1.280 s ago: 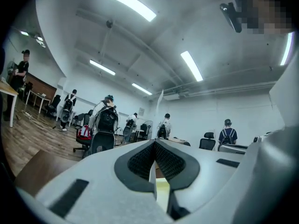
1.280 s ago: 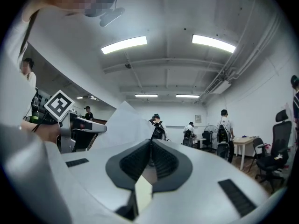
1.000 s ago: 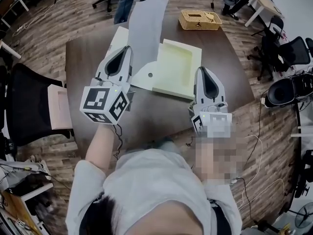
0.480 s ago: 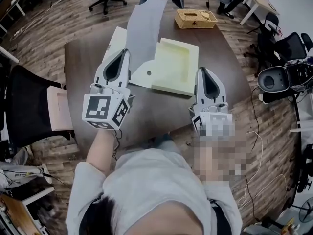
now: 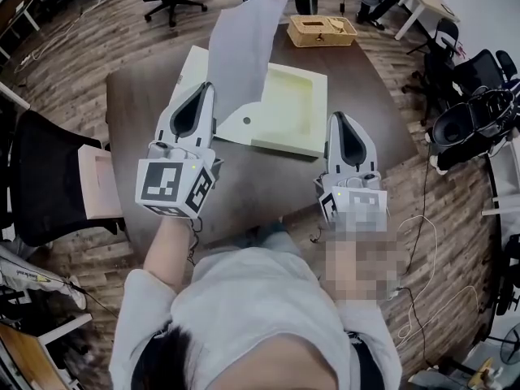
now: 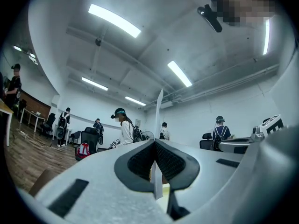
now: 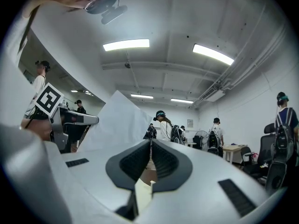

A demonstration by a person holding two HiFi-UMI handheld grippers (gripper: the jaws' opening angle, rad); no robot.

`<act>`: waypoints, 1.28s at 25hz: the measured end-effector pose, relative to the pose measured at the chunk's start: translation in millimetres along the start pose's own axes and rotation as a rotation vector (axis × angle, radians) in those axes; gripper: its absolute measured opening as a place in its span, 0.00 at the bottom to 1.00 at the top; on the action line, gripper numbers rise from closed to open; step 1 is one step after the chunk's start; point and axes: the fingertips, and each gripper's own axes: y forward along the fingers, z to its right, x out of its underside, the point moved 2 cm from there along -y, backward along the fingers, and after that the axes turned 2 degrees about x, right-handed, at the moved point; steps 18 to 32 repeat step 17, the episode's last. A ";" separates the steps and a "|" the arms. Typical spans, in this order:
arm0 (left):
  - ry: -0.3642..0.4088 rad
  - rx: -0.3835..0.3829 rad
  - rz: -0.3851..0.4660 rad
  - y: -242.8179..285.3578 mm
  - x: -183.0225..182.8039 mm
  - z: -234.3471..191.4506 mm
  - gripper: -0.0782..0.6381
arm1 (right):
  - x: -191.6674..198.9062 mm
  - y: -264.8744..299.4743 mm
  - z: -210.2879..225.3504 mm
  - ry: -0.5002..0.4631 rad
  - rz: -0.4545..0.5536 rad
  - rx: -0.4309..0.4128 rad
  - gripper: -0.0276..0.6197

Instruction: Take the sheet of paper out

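We hold the sheet of paper (image 5: 244,47) in the left claw (image 5: 209,89), whose jaws are pressed together on the sheet's lower edge. In the left gripper view the sheet appears edge-on as a thin pale line rising from between the jaws. In the head view it stands up from the claw toward the top centre, raised above the open cream box (image 5: 292,108) that lies in the upper middle. We judge the main step nearly done: the sheet looks lifted clear of the box, though we cannot tell whether its lowest corner touches the box's flat flap. What is left, as we read it, is to carry the sheet aside and lay it down. The right claw (image 5: 335,119) is closed with nothing in it and sits just below the box's lower right corner.

The dark brown desk (image 5: 260,181) also carries a wicker basket (image 5: 321,31) at the top centre. A pale pink tray (image 5: 97,181) rests on a black chair at the left edge. Around us are a wooden floor (image 5: 73,55), black office chairs and other desks. The gripper views show ceiling strip lights and several people standing.
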 end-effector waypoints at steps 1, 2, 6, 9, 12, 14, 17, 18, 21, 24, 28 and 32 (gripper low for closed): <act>0.000 0.003 0.001 0.3 -1.1 0.2 0.12 | -1.2 0.1 0.1 -0.002 0.000 0.002 0.07; 0.001 0.005 0.002 0.6 -2.2 0.4 0.12 | -2.3 0.4 0.1 -0.006 0.000 0.002 0.07; 0.006 0.015 0.003 -0.1 -2.7 5.0 0.12 | -3.3 -2.7 0.5 -0.006 0.003 0.006 0.07; 0.006 0.018 0.003 -1.1 -2.1 6.9 0.12 | -2.8 -4.3 0.6 -0.002 0.001 0.010 0.07; 0.005 0.016 0.004 -2.1 -1.8 5.3 0.12 | -2.3 -3.7 -0.6 -0.003 0.001 0.009 0.07; 0.005 0.015 0.005 -3.4 -0.9 4.5 0.12 | -1.2 -4.1 -1.9 -0.005 0.000 0.008 0.07; 0.005 0.013 0.004 -4.6 0.7 3.5 0.12 | 0.7 -4.7 -3.1 0.000 -0.002 0.011 0.07; 0.005 0.013 0.004 -4.6 0.7 3.5 0.12 | 0.7 -4.7 -3.1 0.000 -0.002 0.011 0.07; 0.005 0.013 0.004 -4.6 0.7 3.5 0.12 | 0.7 -4.7 -3.1 0.000 -0.002 0.011 0.07; 0.005 0.013 0.004 -4.6 0.7 3.5 0.12 | 0.7 -4.7 -3.1 0.000 -0.002 0.011 0.07; 0.005 0.013 0.004 -4.6 0.7 3.5 0.12 | 0.7 -4.7 -3.1 0.000 -0.002 0.011 0.07; 0.005 0.013 0.004 -4.6 0.7 3.5 0.12 | 0.7 -4.7 -3.1 0.000 -0.002 0.011 0.07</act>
